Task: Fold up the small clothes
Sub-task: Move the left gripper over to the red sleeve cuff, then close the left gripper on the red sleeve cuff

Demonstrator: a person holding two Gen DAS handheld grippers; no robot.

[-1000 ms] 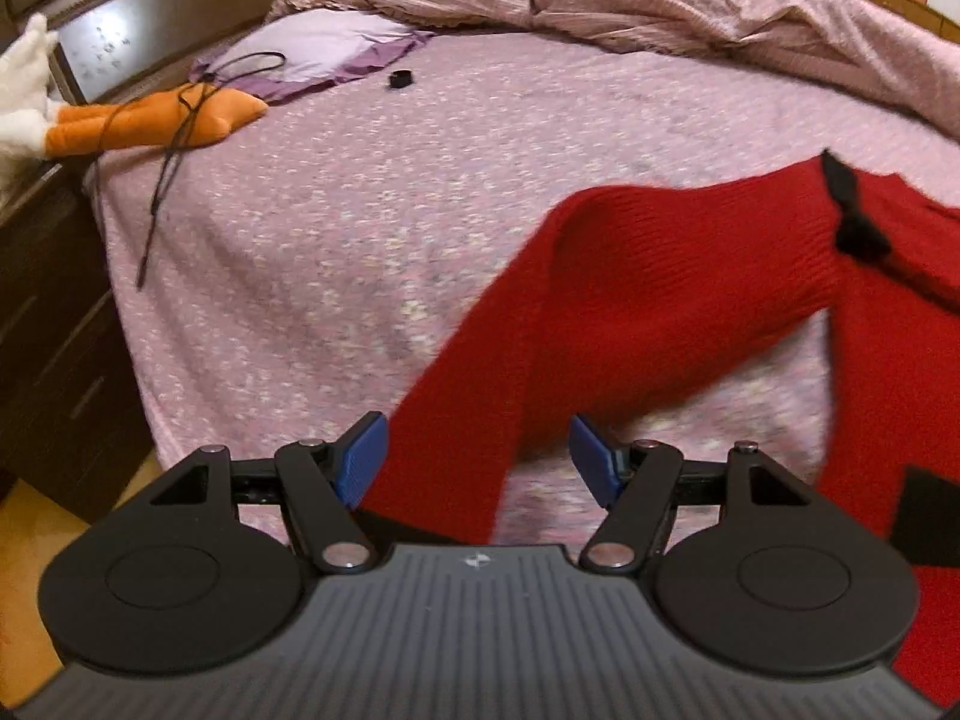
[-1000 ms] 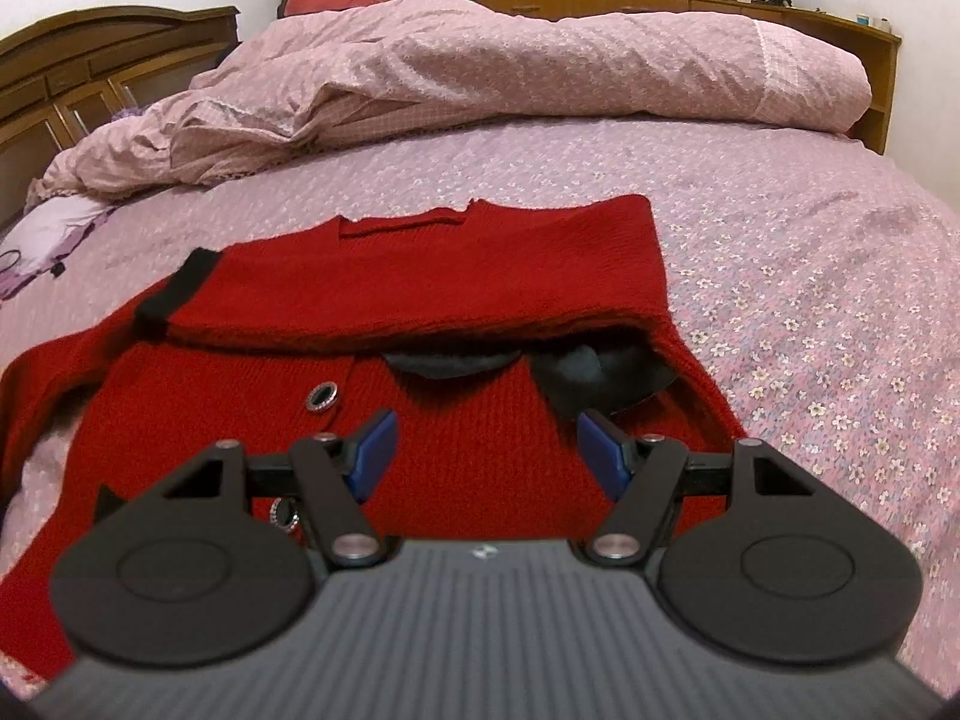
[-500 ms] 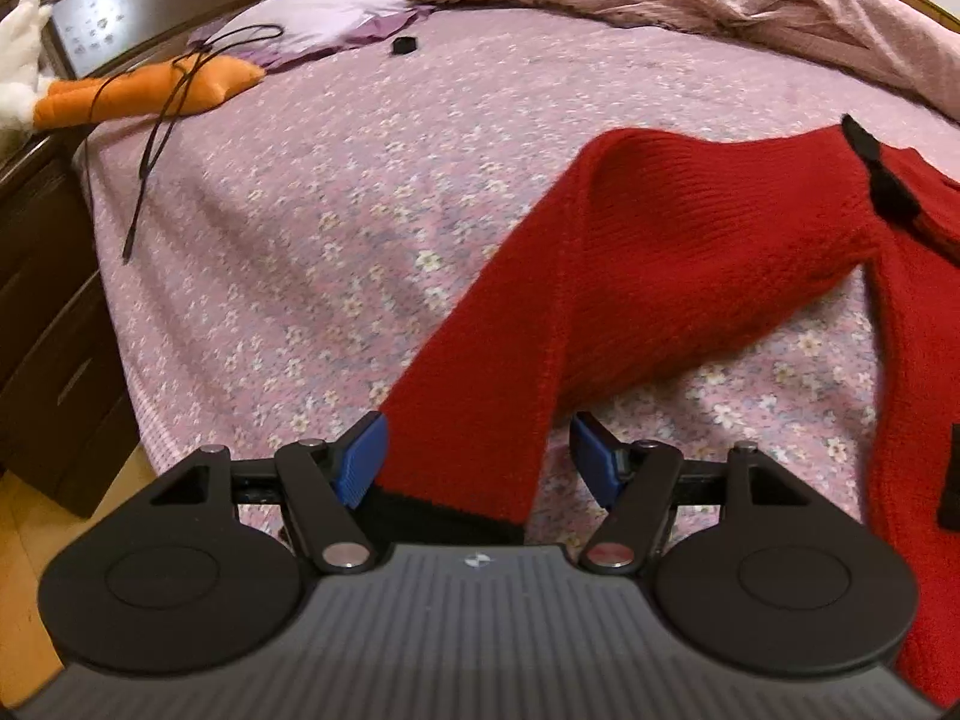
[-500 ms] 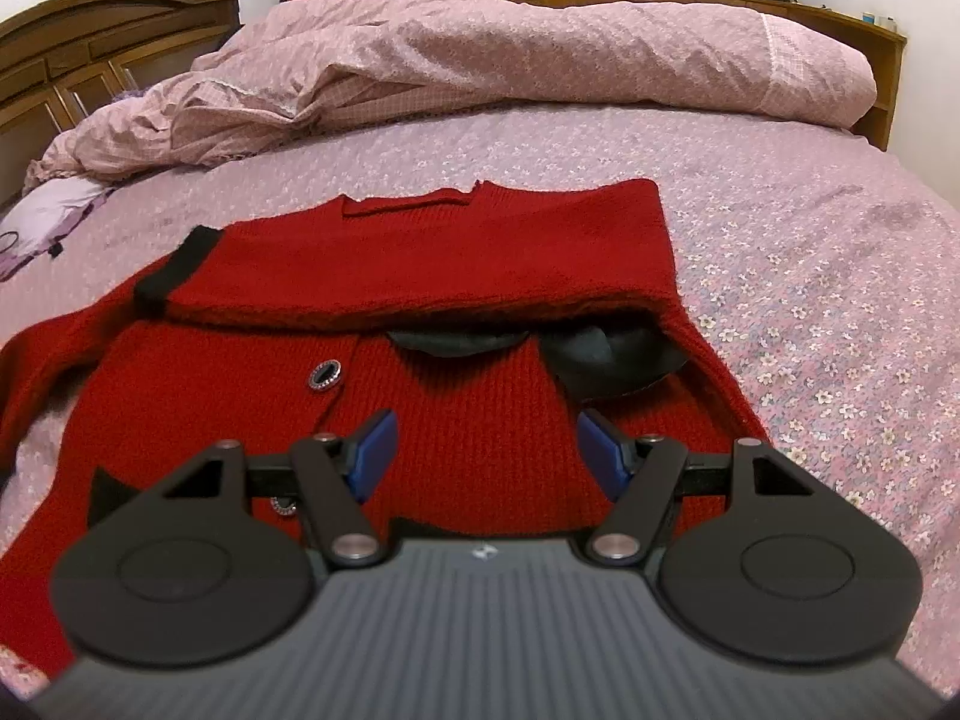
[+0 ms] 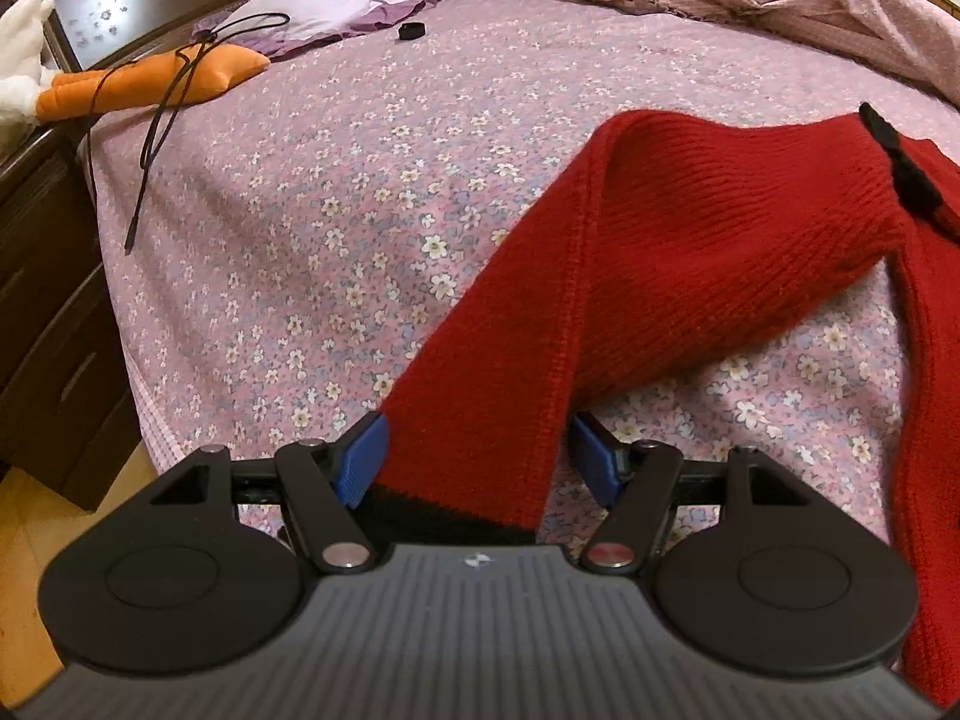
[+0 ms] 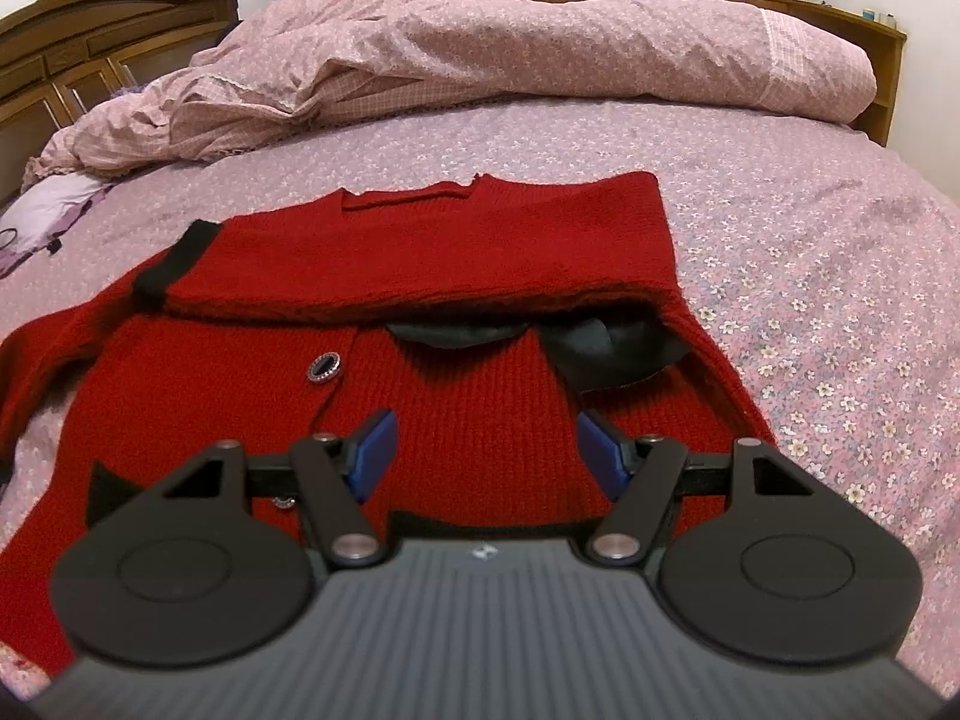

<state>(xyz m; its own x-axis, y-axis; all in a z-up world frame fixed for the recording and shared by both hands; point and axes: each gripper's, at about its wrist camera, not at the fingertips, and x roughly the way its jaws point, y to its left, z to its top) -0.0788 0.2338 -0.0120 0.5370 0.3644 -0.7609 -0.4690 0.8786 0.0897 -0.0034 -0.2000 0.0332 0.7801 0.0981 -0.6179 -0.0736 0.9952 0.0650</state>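
Note:
A red knit cardigan [image 6: 456,402] with black trim lies buttoned on the flowered bedsheet [image 6: 810,276]. One sleeve [image 6: 420,258] is folded across its chest, black cuff [image 6: 174,264] to the left. The other sleeve [image 5: 690,252] stretches out toward the bed's edge. Its black-cuffed end [image 5: 444,516] lies between the fingers of my left gripper [image 5: 477,462], which is open; the right pad [image 5: 591,462] stands clear of the knit. My right gripper [image 6: 486,456] hovers open over the cardigan's lower front, with nothing held.
An orange plush toy [image 5: 150,81] with a black cord [image 5: 162,120] over it, a lilac pillow [image 5: 324,6] and a small black object [image 5: 411,31] lie at the far left. A dark nightstand [image 5: 48,300] borders the bed. A rumpled duvet [image 6: 480,60] fills the back.
My left gripper has come down and closer over the outstretched sleeve, so its cuffed end now sits between the fingers. The right gripper's view is nearly the same.

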